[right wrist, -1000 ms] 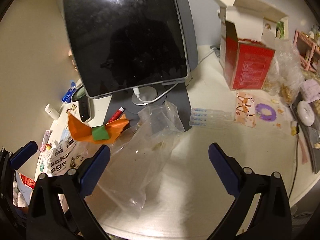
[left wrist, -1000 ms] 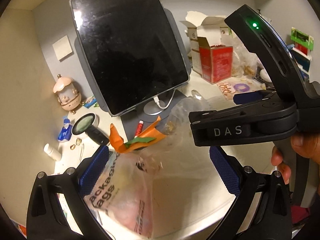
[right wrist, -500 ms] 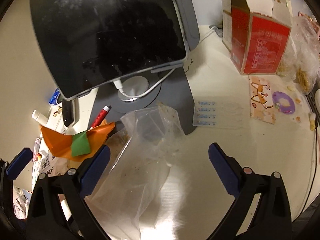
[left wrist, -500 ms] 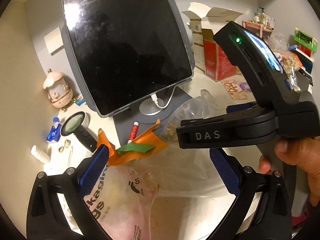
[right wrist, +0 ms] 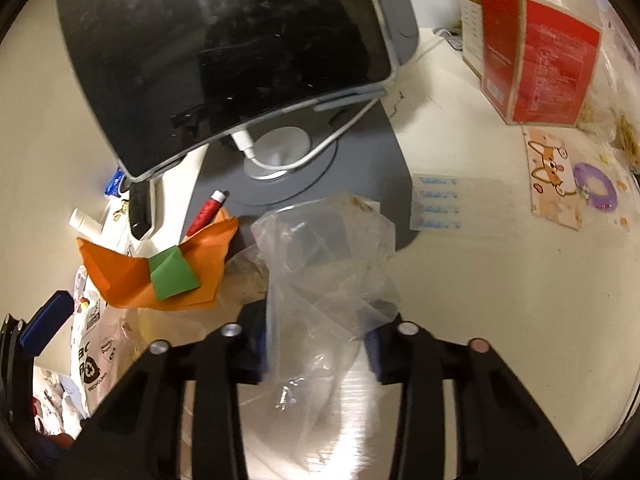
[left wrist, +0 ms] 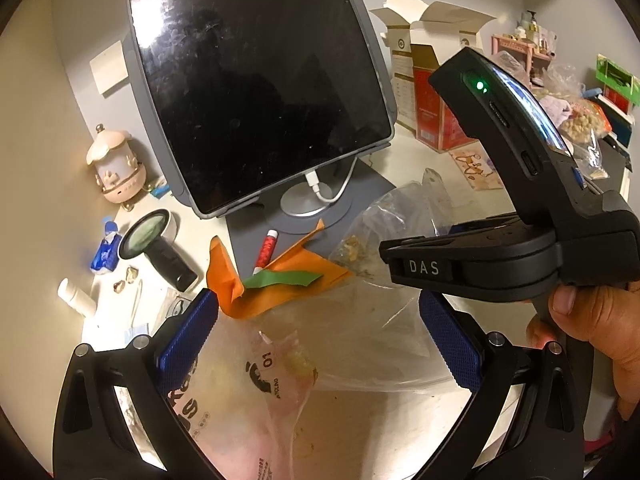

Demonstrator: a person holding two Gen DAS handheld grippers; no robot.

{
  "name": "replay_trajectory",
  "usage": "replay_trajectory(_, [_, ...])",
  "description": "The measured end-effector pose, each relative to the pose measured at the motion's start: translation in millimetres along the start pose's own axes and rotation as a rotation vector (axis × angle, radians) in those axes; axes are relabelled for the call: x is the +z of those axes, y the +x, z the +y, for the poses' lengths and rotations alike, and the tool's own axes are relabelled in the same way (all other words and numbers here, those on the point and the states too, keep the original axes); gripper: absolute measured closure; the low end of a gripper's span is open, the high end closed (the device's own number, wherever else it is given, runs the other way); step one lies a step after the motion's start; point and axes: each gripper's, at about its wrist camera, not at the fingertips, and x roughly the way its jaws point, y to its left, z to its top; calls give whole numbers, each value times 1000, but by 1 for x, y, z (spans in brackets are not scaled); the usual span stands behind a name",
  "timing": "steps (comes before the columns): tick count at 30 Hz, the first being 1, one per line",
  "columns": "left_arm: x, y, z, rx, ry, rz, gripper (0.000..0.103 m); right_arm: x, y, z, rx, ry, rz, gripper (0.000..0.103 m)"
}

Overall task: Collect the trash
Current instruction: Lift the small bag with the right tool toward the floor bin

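Right tongs [right wrist: 316, 354] closing on clear bag [right wrist: 328, 264] (housing lettered "DAS")

Cluttered cream desk [right wrist: 500, 280] against a pale wall [left wrist: 76, 28], lit overhead.

A dark-screened tablet [left wrist: 256, 80] leans on a grey stand [right wrist: 360, 160] on the table [right wrist: 480, 280], a white cable [right wrist: 304, 160] plugged into its lower edge. A red open-topped box [right wrist: 536, 64] stands to the right. Left of the stand lie a magnifying glass [left wrist: 154, 240], a pink lantern ornament [left wrist: 116, 168] and a small white tube [left wrist: 76, 298].
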Motion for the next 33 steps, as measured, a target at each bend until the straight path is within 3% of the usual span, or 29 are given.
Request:
replay_trajectory(9, [-5, -11, -4, -10, -6, -6, 5, -7, -21, 2, 5, -24, -24, 89])
replay_trajectory(22, [-19, -55, -24, -33, 8, -43, 5, -37, -78, -12, -25, -9, -93, 89])
replay_trajectory(33, [-69, -111, -21, -22, -28, -39, 5, -93, -114, 25, -1, -69, -81, 89])
